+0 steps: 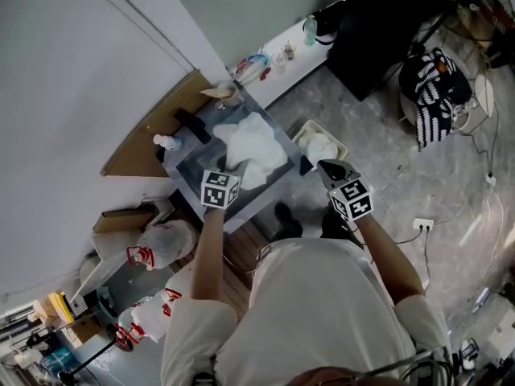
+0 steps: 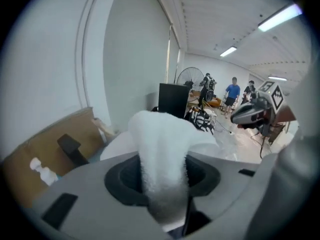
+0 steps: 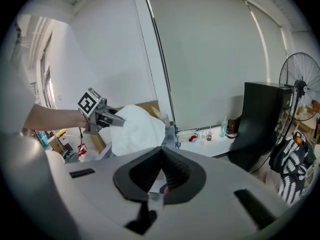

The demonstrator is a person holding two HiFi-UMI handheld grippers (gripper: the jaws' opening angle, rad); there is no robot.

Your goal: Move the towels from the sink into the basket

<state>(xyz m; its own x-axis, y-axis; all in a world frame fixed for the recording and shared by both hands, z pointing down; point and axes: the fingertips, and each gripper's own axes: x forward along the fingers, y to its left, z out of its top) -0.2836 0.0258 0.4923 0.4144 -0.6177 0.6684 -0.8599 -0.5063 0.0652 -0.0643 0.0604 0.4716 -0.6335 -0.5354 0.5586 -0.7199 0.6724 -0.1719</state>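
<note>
A towel [image 2: 161, 149] is held between the jaws of the left gripper [image 2: 165, 194], the sink [image 1: 191, 166] is found just ahead of and beneath it, and the basket [image 1: 303, 129] is placed beside the sink, ahead of the right gripper [image 1: 331, 169].

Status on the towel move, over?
Left tongs shut on towel, over sink. Right tongs shut, empty. Basket beside sink, second towel inside, nothing blocking.

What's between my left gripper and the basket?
In the head view, the white terry towel clamped in the left gripper, spread over the grey sink, fills the stretch to the rectangular beige basket.
</note>
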